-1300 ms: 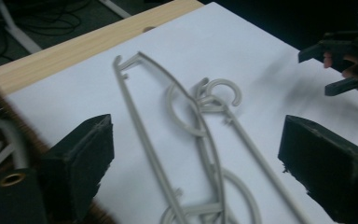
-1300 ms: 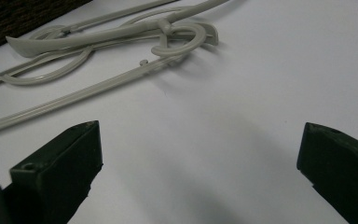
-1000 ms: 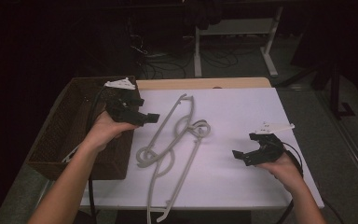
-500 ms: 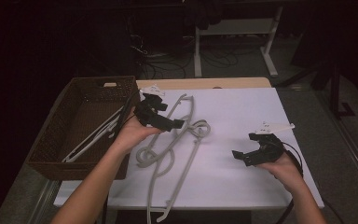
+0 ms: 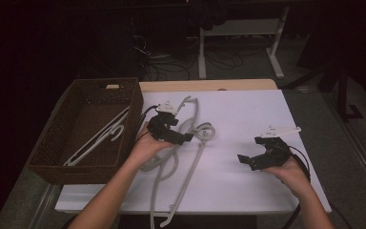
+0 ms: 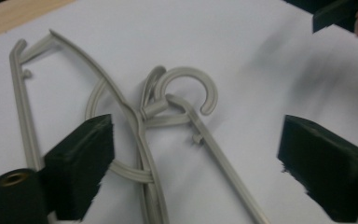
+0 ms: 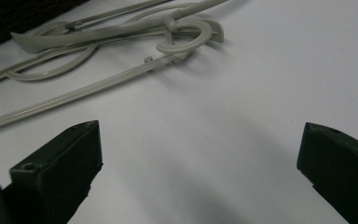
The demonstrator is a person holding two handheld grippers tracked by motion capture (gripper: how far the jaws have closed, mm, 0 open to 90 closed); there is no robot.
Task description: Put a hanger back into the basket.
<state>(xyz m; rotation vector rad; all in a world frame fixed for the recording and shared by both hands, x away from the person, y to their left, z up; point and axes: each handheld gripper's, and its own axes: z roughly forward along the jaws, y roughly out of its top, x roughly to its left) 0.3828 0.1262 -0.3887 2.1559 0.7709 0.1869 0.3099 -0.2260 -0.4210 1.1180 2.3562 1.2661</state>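
Two or three pale grey plastic hangers [image 5: 190,143] lie tangled on the white table top [image 5: 238,109], their hooks [image 6: 200,88] interlocked. My left gripper [image 5: 186,138] hangs low over this tangle, pointing down at it. Its jaws have just been closing a little, but they still stand wide apart. In the left gripper view [image 6: 196,168] the hanger arms [image 6: 144,140] run between the jaws, and neither pad touches them. My right gripper [image 5: 249,151] rests open to the right, with bare table between its jaws [image 7: 200,163]. The hangers [image 7: 121,32] lie farther off in its view.
A brown wicker basket [image 5: 83,167] stands at the table's left edge, with white hangers [image 5: 100,138] lying in it. A small white piece [image 5: 281,130] lies beyond the right gripper. A wooden strip [image 5: 209,85] borders the far side. Dark floor, cables and table legs lie beyond.
My left gripper has moved from the basket's edge rightward and down over the tangled hangers. The right gripper has stayed put.
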